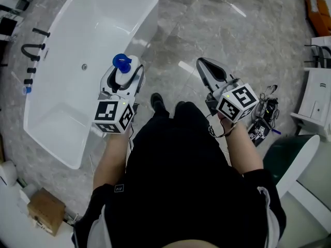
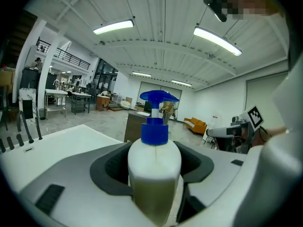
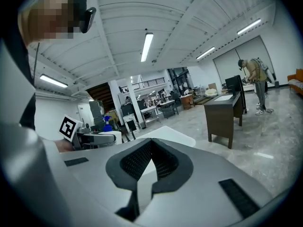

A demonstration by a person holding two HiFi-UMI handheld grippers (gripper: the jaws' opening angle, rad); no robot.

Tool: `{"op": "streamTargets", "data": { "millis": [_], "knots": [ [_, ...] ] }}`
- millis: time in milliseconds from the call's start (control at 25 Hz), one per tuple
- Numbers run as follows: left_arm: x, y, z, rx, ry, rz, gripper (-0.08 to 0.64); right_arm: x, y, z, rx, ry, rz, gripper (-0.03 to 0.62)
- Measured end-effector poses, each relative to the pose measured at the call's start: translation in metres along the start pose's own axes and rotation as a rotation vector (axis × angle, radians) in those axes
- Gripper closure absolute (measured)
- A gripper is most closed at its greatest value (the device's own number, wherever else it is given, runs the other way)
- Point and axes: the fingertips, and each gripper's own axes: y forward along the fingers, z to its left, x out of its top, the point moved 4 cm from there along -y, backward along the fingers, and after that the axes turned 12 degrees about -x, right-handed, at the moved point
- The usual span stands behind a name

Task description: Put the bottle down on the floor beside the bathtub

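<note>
A white bottle [image 1: 124, 74] with a blue pump top [image 1: 121, 62] stands upright between the jaws of my left gripper [image 1: 125, 72], which is shut on its body. It hangs over the near rim of the white bathtub [image 1: 67, 102]. In the left gripper view the bottle [image 2: 155, 167] fills the gap between the dark pads [image 2: 111, 167]. My right gripper [image 1: 203, 62] hovers over the grey marbled floor [image 1: 232, 35] to the right of the tub. Its jaws meet at the tips [image 3: 151, 143] with nothing between them.
Black tap fittings [image 1: 32, 50] line the tub's left side. A cardboard box [image 1: 46, 211] lies at the lower left. Cables and small devices [image 1: 264, 120] sit on the floor at the right, near a white cabinet [image 1: 318, 97]. My shoe [image 1: 158, 102] is beside the tub.
</note>
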Motion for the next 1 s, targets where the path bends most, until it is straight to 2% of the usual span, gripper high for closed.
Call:
{"op": "streamTargets", "data": {
  "millis": [320, 520, 720, 1000],
  "knots": [
    [-0.011, 0.061, 0.025, 0.045, -0.004, 0.058, 0.287, -0.01, 0.063, -0.049, 0.059, 0.011, 0.061, 0.563],
    [-0.035, 0.076, 0.035, 0.083, -0.031, 0.107, 0.287, -0.026, 0.094, -0.064, 0.127, 0.037, 0.084, 0.563],
    [-0.079, 0.114, 0.054, 0.105, -0.056, 0.164, 0.287, -0.065, 0.134, -0.093, 0.144, 0.058, 0.111, 0.563],
    [-0.15, 0.16, 0.085, 0.094, -0.081, 0.205, 0.287, -0.148, 0.189, -0.115, 0.151, 0.109, 0.154, 0.563]
  ]
}}
